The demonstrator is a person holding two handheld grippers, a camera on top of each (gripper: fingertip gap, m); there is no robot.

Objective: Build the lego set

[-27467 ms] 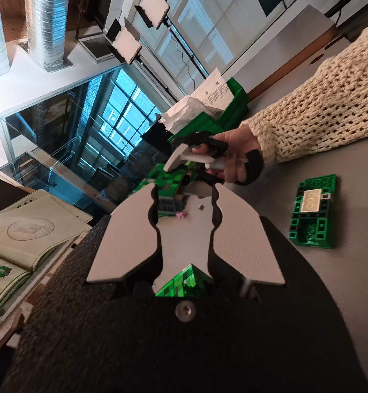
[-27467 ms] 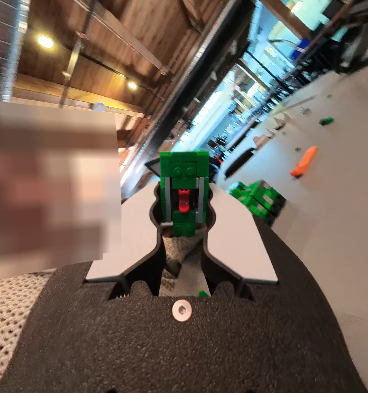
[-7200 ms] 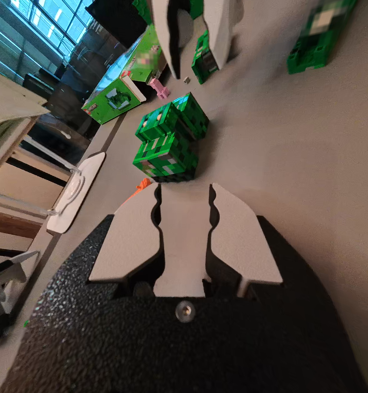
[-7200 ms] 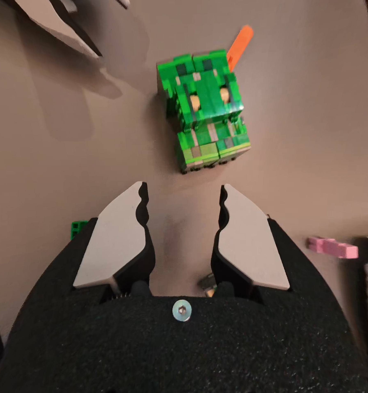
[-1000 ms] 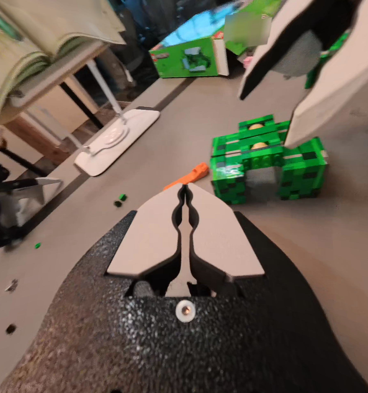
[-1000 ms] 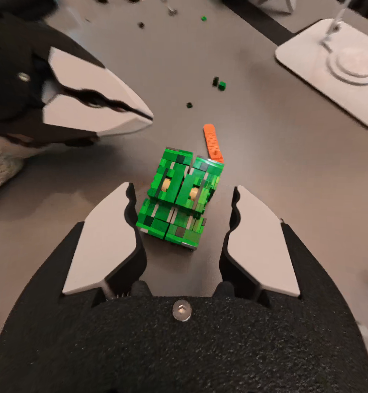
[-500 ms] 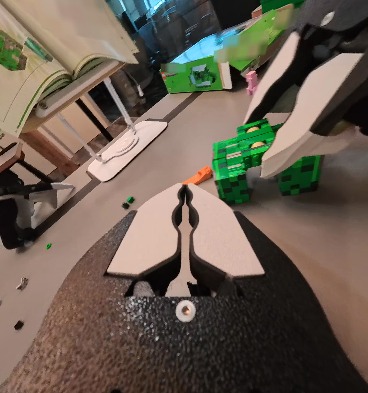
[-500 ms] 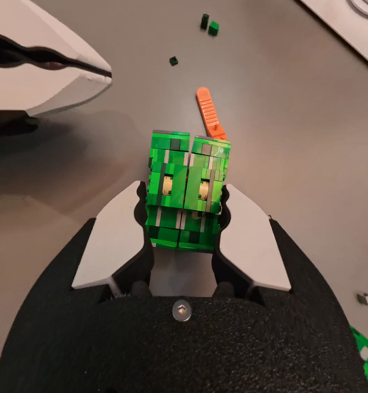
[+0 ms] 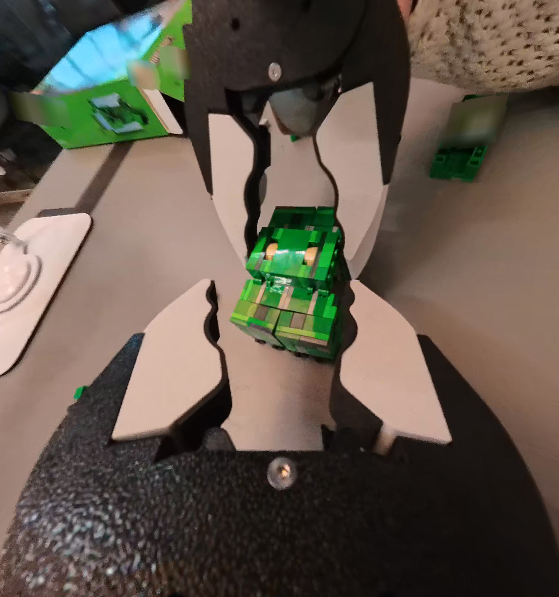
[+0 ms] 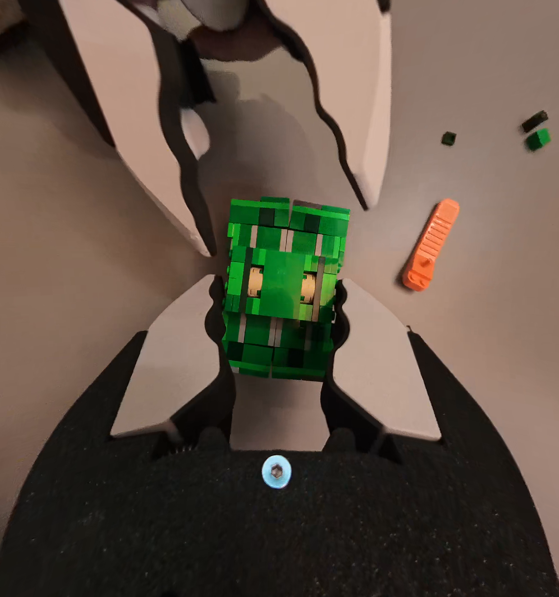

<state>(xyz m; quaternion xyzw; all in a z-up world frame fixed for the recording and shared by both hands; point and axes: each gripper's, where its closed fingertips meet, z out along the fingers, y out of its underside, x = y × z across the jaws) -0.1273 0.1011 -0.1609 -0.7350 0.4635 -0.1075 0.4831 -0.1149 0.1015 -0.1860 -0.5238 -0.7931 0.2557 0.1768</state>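
— What is sitting to the left of the tongs?

— In the left wrist view a white stand base (image 9: 19,290) is lying well off to the left, and a green box (image 9: 110,109) is standing beyond it on the grey table (image 9: 465,323).

— And in the middle?

— The left gripper (image 9: 281,290) is hovering with its fingers spread wide apart, the green lego build (image 9: 291,290) sitting between them, touching neither. The right gripper (image 10: 276,287) is facing it from the far side and is clamping the green lego build (image 10: 284,290) by its two sides.

— Further right?

— An orange brick separator (image 10: 431,245) is lying well apart to the right of the right gripper, with small loose green pieces (image 10: 536,132) beyond it. Another green lego section (image 9: 455,161) is resting near a cream knitted sleeve (image 9: 497,42).
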